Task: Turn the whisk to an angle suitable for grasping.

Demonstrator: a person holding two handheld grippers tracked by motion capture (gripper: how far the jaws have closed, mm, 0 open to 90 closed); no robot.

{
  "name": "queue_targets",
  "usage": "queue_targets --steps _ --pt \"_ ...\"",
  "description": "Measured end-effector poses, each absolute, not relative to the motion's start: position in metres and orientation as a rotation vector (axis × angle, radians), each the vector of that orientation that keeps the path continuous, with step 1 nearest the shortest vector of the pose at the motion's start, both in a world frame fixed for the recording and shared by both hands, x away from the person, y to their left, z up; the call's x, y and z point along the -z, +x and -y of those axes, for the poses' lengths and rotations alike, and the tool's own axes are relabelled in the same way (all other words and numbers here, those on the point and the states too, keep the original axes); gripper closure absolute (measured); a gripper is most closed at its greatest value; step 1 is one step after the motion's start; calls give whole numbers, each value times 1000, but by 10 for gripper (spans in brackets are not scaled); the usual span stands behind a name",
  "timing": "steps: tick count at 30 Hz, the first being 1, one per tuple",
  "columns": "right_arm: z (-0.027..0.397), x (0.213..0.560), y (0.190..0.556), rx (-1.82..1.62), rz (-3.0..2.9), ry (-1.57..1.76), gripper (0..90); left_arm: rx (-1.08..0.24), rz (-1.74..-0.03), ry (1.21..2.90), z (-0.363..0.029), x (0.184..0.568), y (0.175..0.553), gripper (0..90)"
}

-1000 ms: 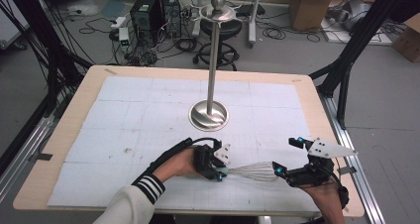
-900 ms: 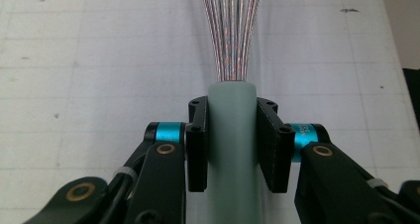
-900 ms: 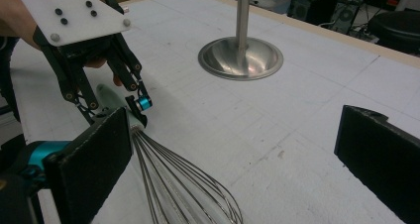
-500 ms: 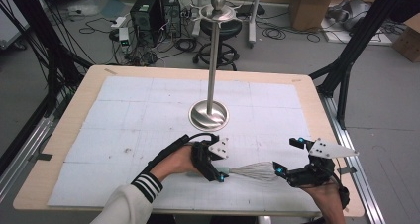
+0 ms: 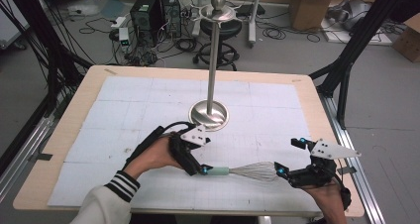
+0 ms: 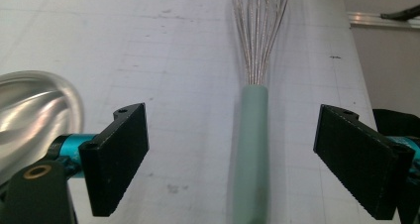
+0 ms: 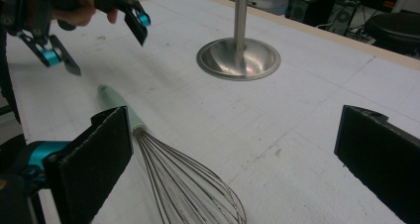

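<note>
A: From the high view, your left gripper [image 5: 195,157] sits over the handle end of the whisk [image 5: 242,171], which lies flat on the table [image 5: 89,92] near the front edge, handle to your left, wires to your right.

B: And my right one?

A: Your right gripper [image 5: 289,157] is just past the wire end, jaws spread wide, nothing in them. The metal stand [image 5: 211,114] rises behind the whisk, nearer the middle of the table.

B: What does the left gripper view give?

A: Your left gripper [image 6: 230,159] has just been opening its jaws, and they stand wide apart now. The whisk [image 6: 252,135] lies between them, its green handle running up the middle, but neither pad touches it. The stand's base [image 6: 34,115] shows at the left edge.

B: So I hold nothing there?

A: Nothing. The whisk rests on the table.

B: And the right gripper view?

A: Your right gripper [image 7: 233,149] is wide open over the whisk's wires [image 7: 183,184], clear of them. Farther off, your left gripper [image 7: 106,40] hangs above the end of the handle, open too. The stand [image 7: 238,58] is beyond, well apart from the whisk.
</note>
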State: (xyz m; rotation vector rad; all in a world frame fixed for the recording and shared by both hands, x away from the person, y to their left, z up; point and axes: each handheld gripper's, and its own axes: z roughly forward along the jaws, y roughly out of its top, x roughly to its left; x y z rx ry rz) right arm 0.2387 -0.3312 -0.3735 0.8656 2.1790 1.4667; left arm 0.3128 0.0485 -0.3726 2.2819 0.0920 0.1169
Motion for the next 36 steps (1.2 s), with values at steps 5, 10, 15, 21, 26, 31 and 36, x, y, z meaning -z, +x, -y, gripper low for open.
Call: queue_targets --steps 5,10,15,21,26,31,36 --pt "329 372 239 -1471 -2178 862 6 -170 -171 2211 -83 358 309 119" --pt "326 372 241 -1469 -2187 849 6 -208 -262 2155 -123 345 306 83" --pt "326 371 241 -1468 -2181 843 5 -267 -386 2126 -153 337 306 17" --pt "330 370 239 -1474 -2167 851 6 -312 -435 2076 -186 335 301 17" --pt "331 369 239 -1474 -2161 850 6 -337 -461 2029 -206 336 298 17" --pt "331 370 238 -1472 -2163 855 5 -357 -451 1961 -238 339 285 17" --pt "331 371 238 -1473 -2165 861 6 -364 -488 1930 -258 347 278 17"
